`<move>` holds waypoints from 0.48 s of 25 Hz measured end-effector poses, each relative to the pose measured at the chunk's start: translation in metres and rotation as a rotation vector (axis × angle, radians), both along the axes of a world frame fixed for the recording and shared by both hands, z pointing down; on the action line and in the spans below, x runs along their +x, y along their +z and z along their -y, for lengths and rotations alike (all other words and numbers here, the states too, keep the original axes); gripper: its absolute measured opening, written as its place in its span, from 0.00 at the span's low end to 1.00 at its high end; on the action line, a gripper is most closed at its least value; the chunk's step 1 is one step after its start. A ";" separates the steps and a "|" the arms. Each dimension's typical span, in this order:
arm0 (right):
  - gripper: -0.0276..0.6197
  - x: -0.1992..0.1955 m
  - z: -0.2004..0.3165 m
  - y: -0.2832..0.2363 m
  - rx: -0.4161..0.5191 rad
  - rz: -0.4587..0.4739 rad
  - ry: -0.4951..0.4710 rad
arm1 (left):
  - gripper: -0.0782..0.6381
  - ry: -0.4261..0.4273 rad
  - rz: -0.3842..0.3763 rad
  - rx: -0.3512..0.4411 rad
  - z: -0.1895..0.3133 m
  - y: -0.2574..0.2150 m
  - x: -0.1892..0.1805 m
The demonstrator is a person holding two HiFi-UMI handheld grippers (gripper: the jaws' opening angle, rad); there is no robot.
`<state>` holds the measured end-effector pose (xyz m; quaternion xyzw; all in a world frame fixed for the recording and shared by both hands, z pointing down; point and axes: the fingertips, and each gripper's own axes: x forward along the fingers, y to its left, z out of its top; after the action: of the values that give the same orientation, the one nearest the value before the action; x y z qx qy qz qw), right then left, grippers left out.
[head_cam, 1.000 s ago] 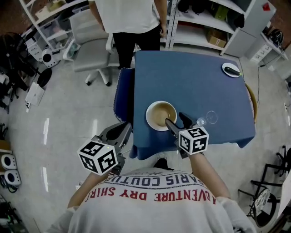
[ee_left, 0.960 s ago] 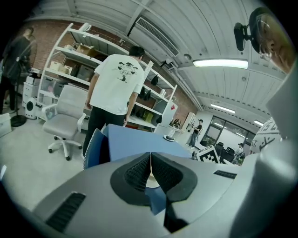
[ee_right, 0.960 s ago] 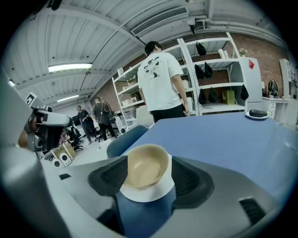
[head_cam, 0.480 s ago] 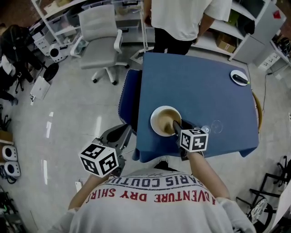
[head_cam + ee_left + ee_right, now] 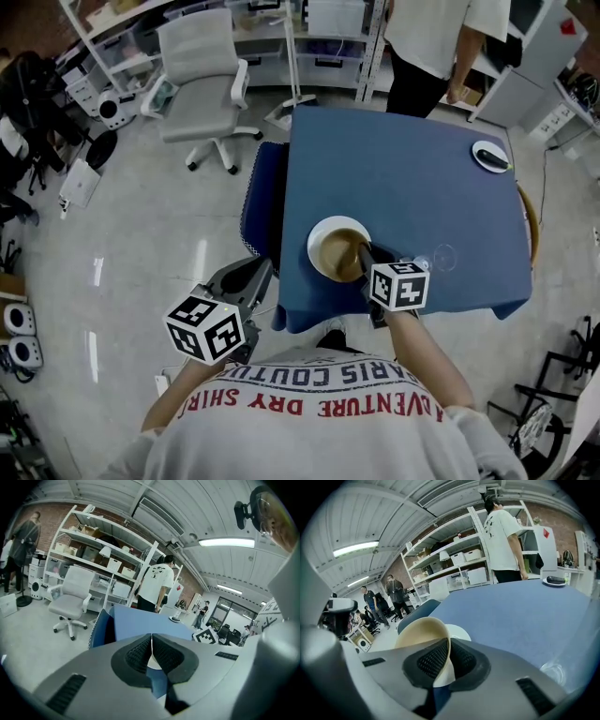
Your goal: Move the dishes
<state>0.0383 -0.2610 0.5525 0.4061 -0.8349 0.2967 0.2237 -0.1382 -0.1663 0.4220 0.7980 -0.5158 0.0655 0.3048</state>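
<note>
The right gripper (image 5: 364,251) has just been closing, and its fingers (image 5: 433,660) now pinch the near rim of the single bowl (image 5: 333,246). The bowl's thin wall stands squeezed between the two pads. The bowl, white outside and tan inside, sits on the blue worktop (image 5: 403,178) and spreads out ahead and to the left of those fingers.

Just to their right lies one clear glass (image 5: 442,255), apart from the bowl. Far ahead and to the right, at the worktop's far corner, sits one small plate (image 5: 490,156) with something dark on it.

The left gripper (image 5: 255,270) hangs off the worktop's left edge, over the floor. Its fingers (image 5: 138,656) are pressed together with nothing between them.

Ahead of these fingers stands one grey office chair (image 5: 202,66). One person (image 5: 441,37) stands beyond the worktop's far side.
</note>
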 end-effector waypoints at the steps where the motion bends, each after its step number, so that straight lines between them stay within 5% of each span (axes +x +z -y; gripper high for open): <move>1: 0.09 0.000 0.000 -0.004 0.007 0.002 -0.001 | 0.15 0.005 -0.001 0.000 0.001 -0.001 0.000; 12: 0.09 0.031 -0.014 -0.049 0.105 0.032 0.073 | 0.15 0.114 -0.012 0.016 0.004 -0.001 0.032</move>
<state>0.0690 -0.2467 0.5033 0.4427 -0.8373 0.2671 0.1777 -0.1067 -0.1702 0.4206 0.8288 -0.4683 0.0736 0.2973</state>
